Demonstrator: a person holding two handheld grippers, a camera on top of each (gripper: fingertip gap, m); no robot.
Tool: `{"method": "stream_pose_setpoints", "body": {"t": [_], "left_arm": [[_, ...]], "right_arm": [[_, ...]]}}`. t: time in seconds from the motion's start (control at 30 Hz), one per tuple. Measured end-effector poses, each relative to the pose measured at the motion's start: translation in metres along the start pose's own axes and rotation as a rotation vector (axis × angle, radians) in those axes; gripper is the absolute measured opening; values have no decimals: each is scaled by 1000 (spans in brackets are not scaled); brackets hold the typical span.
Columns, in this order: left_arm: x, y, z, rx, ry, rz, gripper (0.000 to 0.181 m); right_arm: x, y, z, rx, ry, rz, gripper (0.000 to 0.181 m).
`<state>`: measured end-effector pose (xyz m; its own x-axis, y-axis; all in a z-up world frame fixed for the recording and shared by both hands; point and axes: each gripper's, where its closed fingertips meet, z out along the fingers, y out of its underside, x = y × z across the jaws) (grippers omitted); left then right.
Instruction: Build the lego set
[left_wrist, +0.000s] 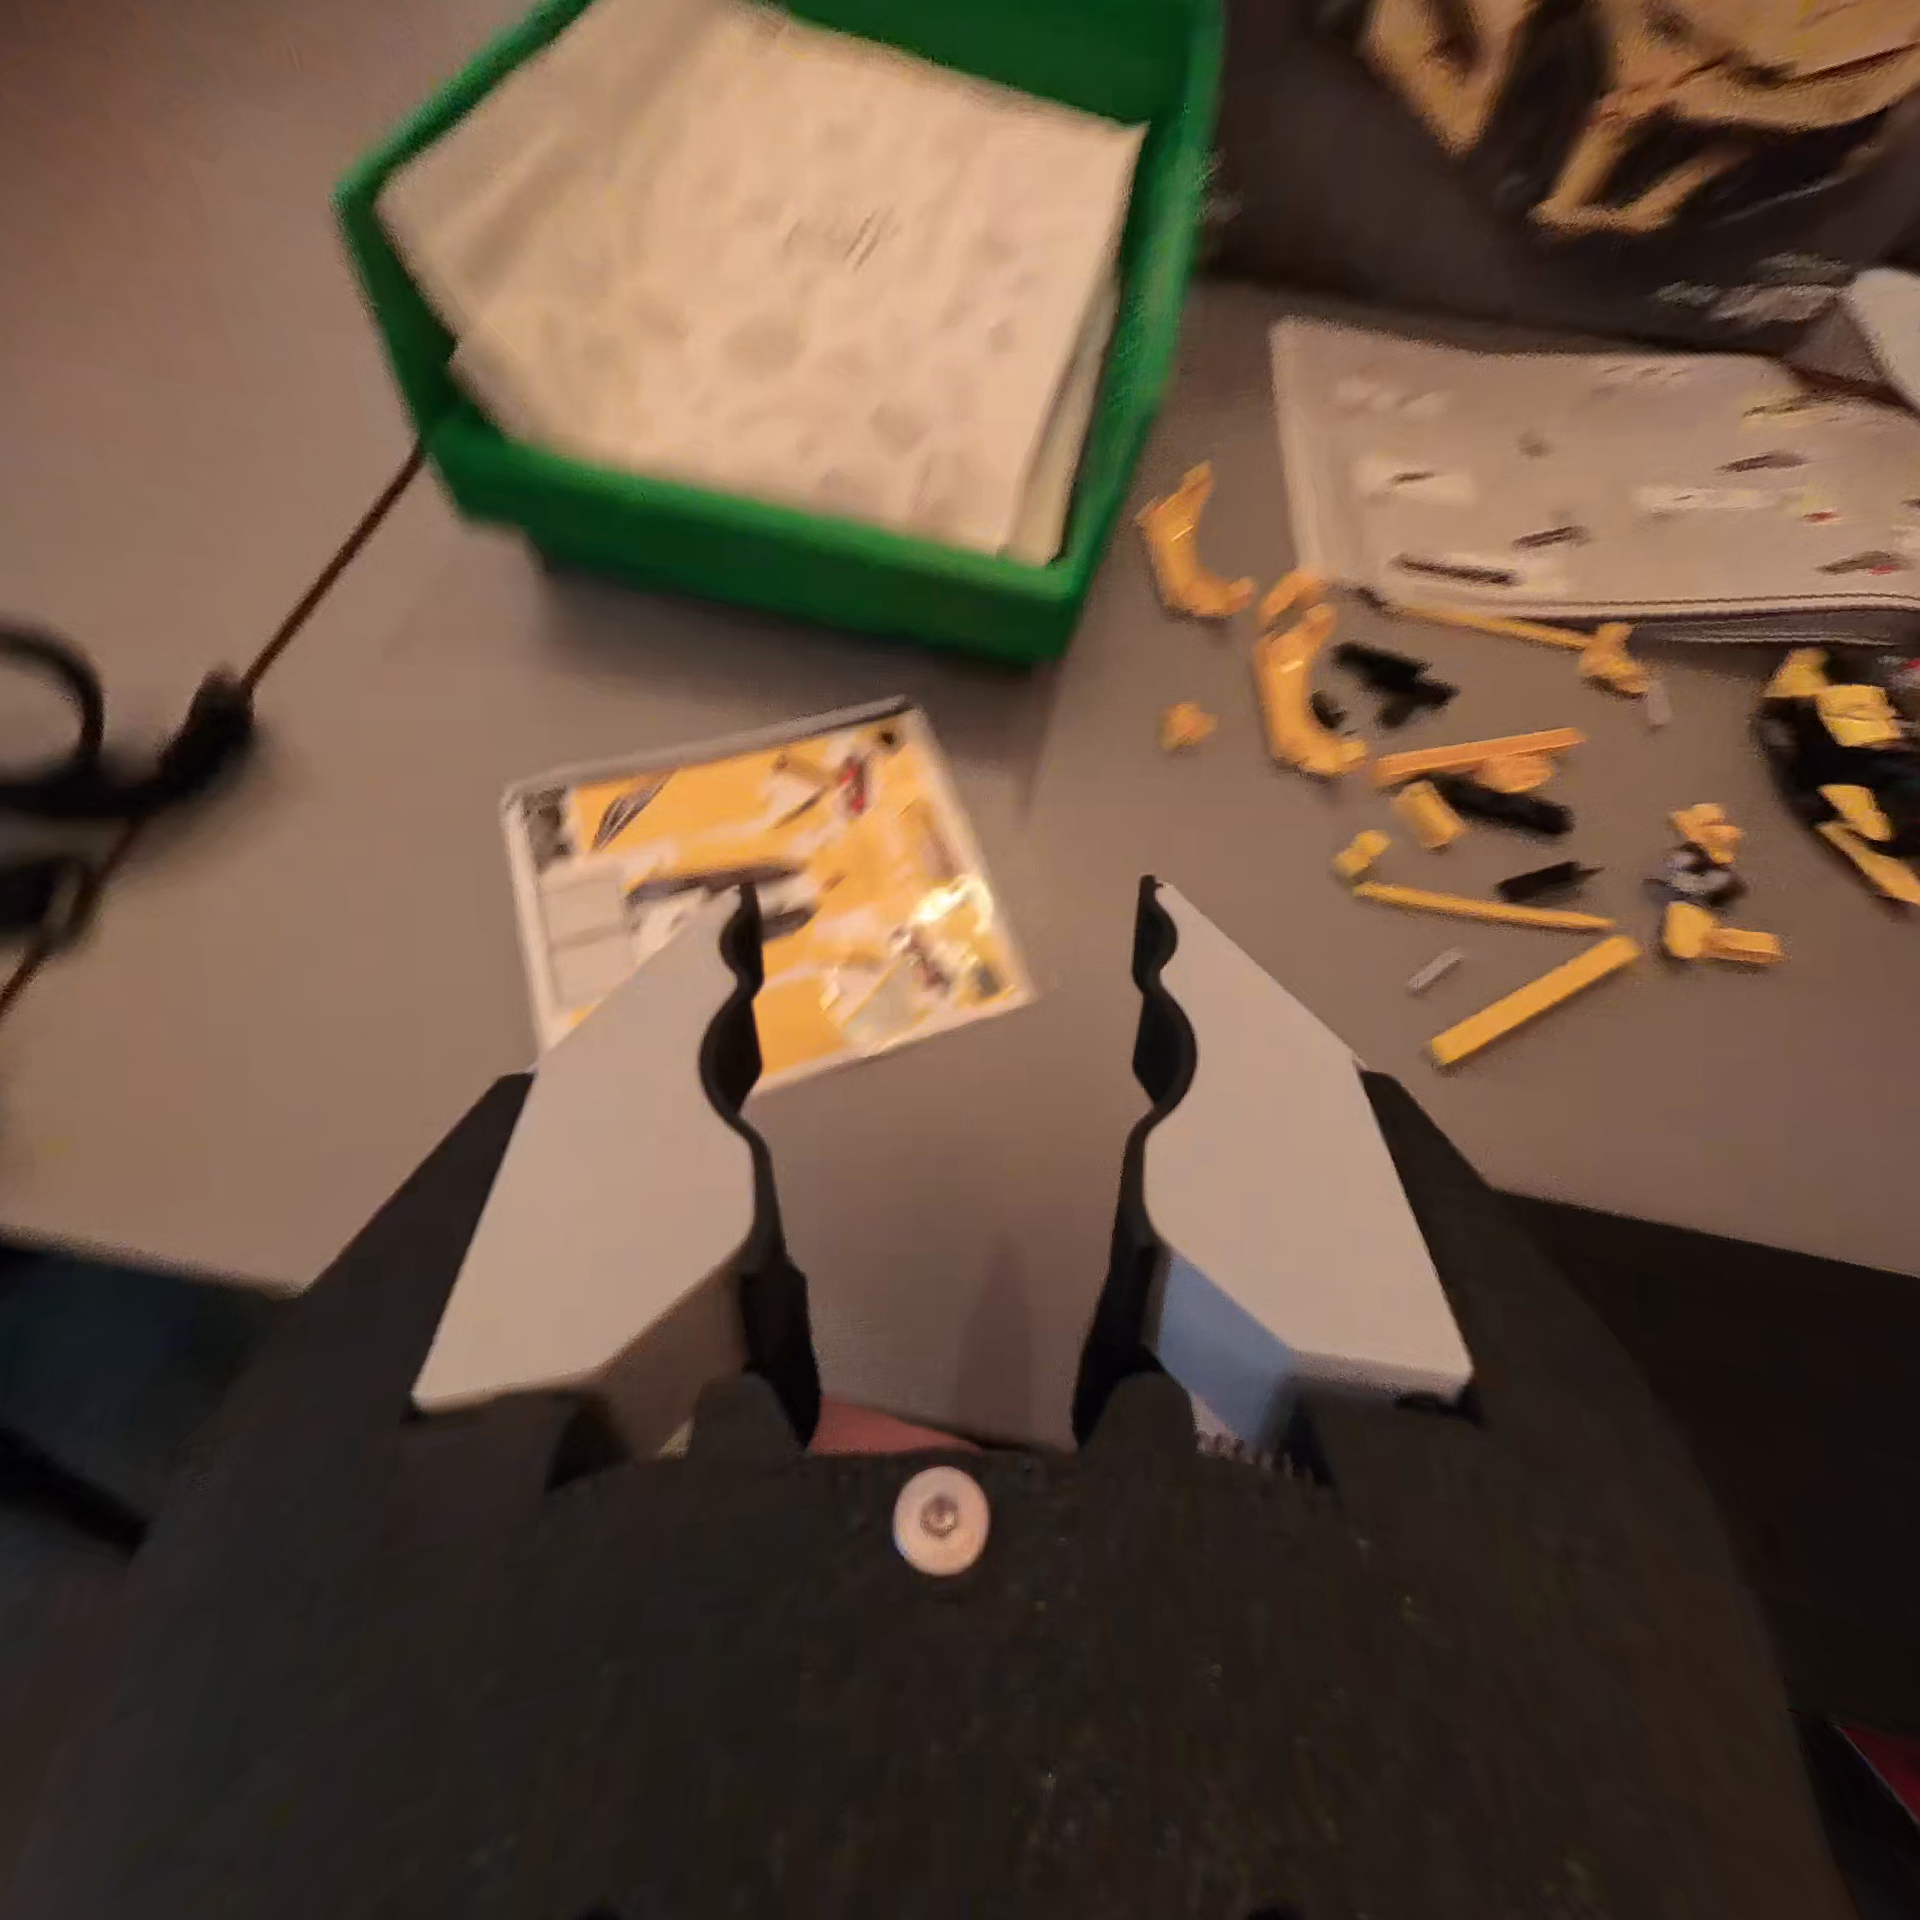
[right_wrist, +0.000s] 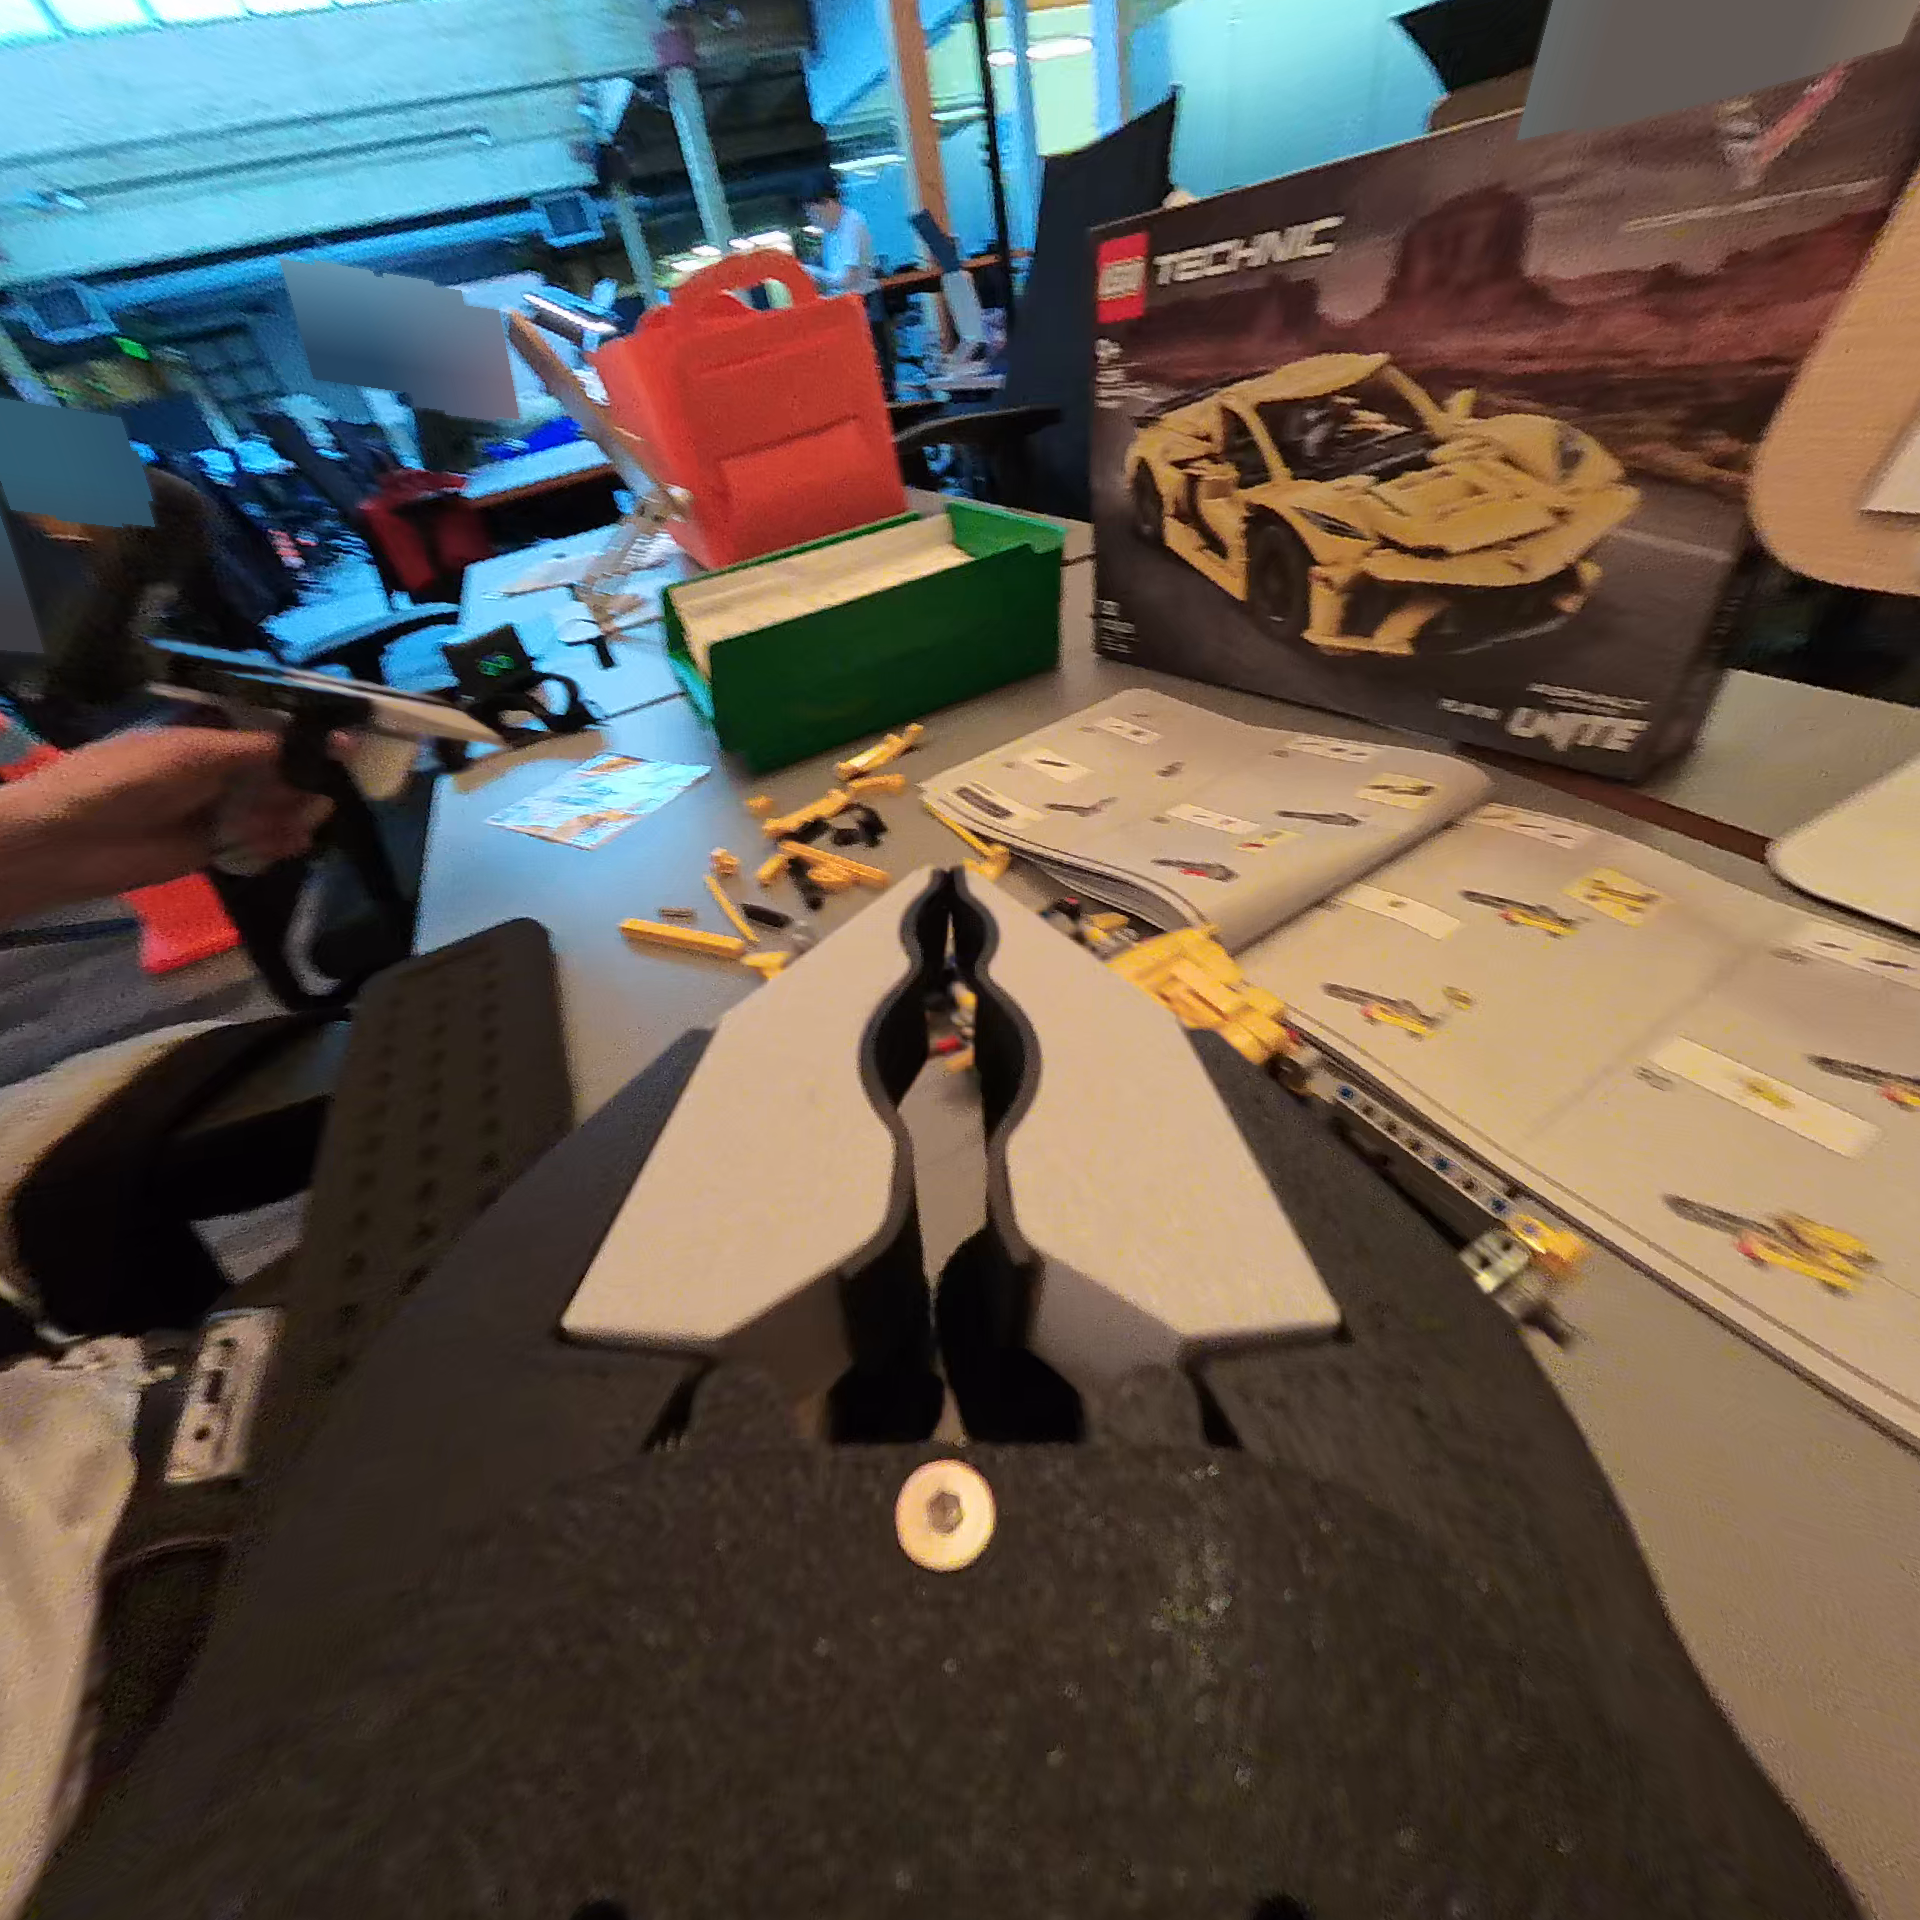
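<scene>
In the left wrist view my left gripper is open and empty, held above the grey table over a yellow sticker sheet. Loose yellow and black Lego pieces lie to its right, with a part-built yellow and black assembly at the right edge. In the right wrist view my right gripper is shut with nothing visible between its tips. It hovers just left of the yellow assembly and behind the loose pieces. The left gripper shows far left, held by a hand.
A green bin holds white bags. An open instruction booklet lies to the right, with the set's box standing behind it. An orange container stands behind the bin. A black cable lies at the left. Some 50 cm of space lies between my two pairs of fingers.
</scene>
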<state>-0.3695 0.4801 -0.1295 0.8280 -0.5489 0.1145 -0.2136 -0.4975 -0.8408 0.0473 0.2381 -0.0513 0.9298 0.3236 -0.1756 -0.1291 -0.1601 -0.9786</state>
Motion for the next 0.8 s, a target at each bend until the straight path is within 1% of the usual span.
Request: {"method": "stream_pose_setpoints", "body": {"t": [0.03,0.1,0.17,0.27,0.3,0.37,0.47,0.53,0.6,0.67,0.73,0.8], "left_arm": [[20,-11,1,47,30,56,72],[75,-25,5,128,141,170,71],[134,-33,10,195,245,277,71],[231,-35,16,262,459,377,71],[262,-32,19,257,540,385,71],[319,-21,24,205,697,379,71],[388,-5,29,111,878,348,71],[421,6,34,59,944,367,71],[443,14,37,34,986,384,71],[455,18,40,23,1015,367,70],[465,24,42,0,1064,334,70],[472,27,46,-15,1094,298,68]], "right_arm": [[6,3,-5,-8,39,-10,0],[15,9,-16,-20,113,-41,0],[20,16,-28,-37,182,-93,0],[28,27,-48,-64,300,-181,0],[32,28,-56,-56,344,-194,0],[39,26,-69,-11,413,-205,0],[56,26,-82,-15,541,-300,0],[64,21,-88,26,614,-330,0],[68,20,-92,65,653,-353,0],[82,26,-102,14,749,-377,0],[85,24,-108,12,790,-422,0],[88,22,-109,-3,834,-515,0]]}}
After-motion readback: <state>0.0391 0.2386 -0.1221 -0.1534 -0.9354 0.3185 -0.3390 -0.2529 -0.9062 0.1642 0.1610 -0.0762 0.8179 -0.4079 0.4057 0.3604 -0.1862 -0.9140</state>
